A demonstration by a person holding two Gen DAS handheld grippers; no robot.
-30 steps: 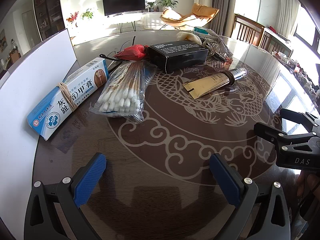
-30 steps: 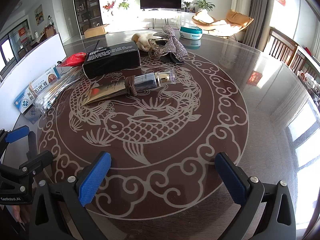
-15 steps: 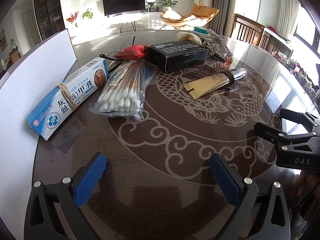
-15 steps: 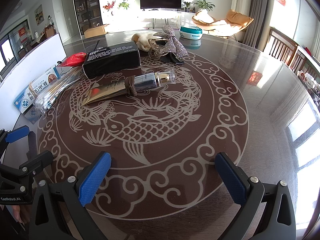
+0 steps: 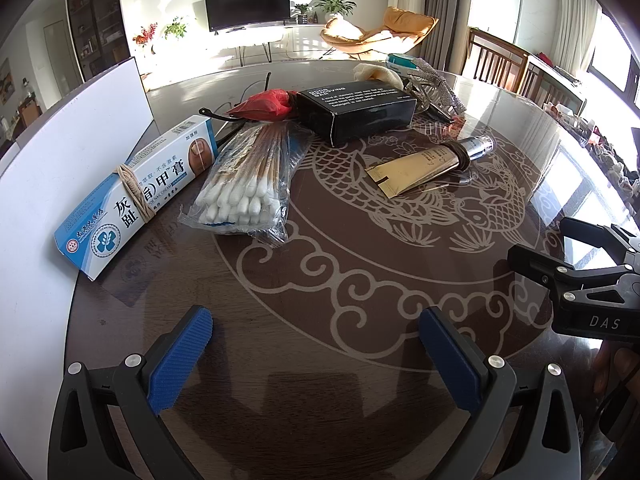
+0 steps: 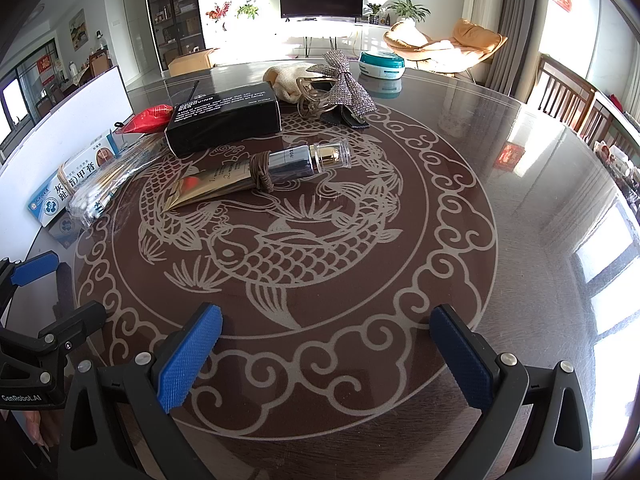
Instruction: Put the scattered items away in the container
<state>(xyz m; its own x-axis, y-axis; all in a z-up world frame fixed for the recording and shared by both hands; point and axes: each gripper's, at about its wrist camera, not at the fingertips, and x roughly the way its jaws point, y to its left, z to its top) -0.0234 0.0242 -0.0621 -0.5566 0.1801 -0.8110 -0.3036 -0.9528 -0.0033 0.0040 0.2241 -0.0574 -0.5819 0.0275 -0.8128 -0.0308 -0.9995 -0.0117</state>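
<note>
Spread wide and clamped on nothing, fingers of both the left gripper (image 5: 316, 356) and the right gripper (image 6: 328, 354), hovering over the near edge of the round counter (image 6: 520, 208). Toward the counter's left edge: blue-and-white cream box (image 5: 136, 196) leaning on a white board (image 5: 60, 148), long axis running from near-left to far-right, with the bag of cotton swabs (image 5: 252, 184) just beside it, white tips toward the near edge. Near the centre, gold tube (image 6: 256, 172) lying flat, capped end toward the right edge, crimped end toward the left; beyond it a black box (image 6: 224, 120), long side across.
</note>
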